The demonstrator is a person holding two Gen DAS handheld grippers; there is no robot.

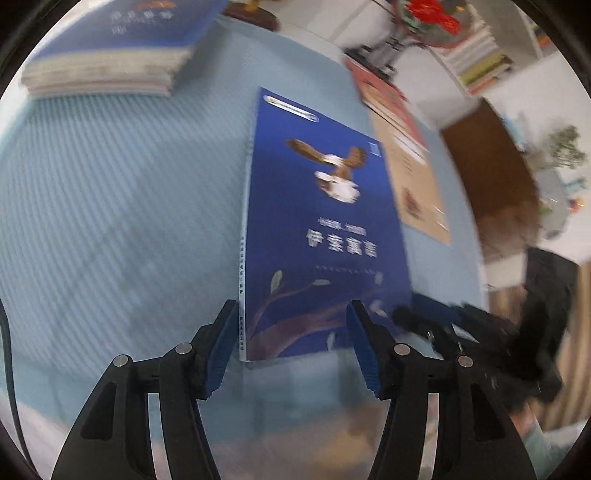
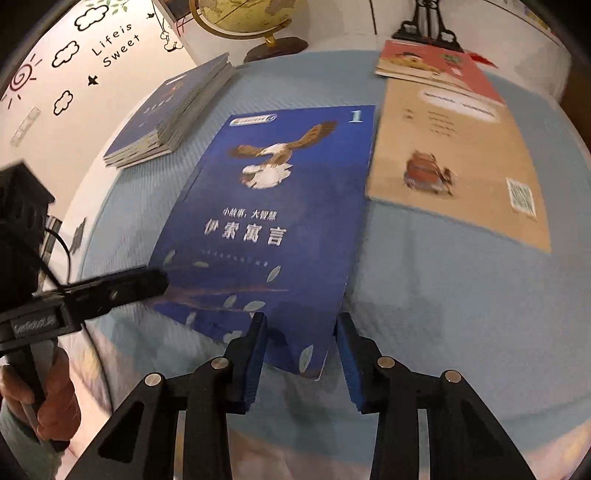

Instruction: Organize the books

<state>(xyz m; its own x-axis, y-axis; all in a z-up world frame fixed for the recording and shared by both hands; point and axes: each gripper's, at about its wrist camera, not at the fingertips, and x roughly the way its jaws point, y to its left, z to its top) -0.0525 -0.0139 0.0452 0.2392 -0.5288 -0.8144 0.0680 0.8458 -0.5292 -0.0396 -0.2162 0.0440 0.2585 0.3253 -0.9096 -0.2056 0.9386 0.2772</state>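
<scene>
A blue book with an eagle on its cover (image 1: 325, 221) (image 2: 280, 192) lies flat on the light blue tablecloth (image 2: 443, 295). My left gripper (image 1: 291, 321) stands open over the book's near edge, one pad just outside the spine and the other above the cover. In the right wrist view, one of its fingers (image 2: 140, 284) reaches the book's left edge. My right gripper (image 2: 301, 328) is open with the book's near right corner between its pads. I see no pad pressing on the book. The left wrist view shows the right gripper only as a blur at the right.
A stack of blue books (image 2: 166, 114) (image 1: 110, 48) lies at the far left. A tan book (image 2: 454, 158) lies right of the eagle book, overlapping a red book (image 2: 436, 62) behind it. A globe (image 2: 251, 18) and a black stand (image 2: 424, 22) sit at the back edge.
</scene>
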